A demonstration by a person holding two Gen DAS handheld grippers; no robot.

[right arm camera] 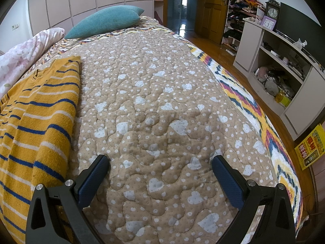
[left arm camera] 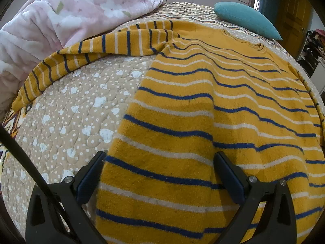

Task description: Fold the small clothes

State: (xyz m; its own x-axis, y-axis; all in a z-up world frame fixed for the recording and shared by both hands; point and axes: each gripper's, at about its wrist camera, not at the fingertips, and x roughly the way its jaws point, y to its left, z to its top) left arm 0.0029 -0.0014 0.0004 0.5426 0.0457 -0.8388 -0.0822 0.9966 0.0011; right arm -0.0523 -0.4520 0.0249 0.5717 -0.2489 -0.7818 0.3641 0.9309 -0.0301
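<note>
Mustard striped sweater (left arm camera: 203,105) lies mostly flat on quilted bed cover (right arm camera: 162,105), right side apparently folded in, left sleeve (left arm camera: 67,61) still out; left gripper (left arm camera: 160,172) over hem, right gripper (right arm camera: 160,172) beside it, both spread, empty.

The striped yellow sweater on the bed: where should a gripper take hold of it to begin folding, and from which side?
Probably the spread sleeve of the striped yellow sweater. It lies alone on the quilt, so its cuff end is free. The open left gripper could come from the near side and pinch it.
</note>
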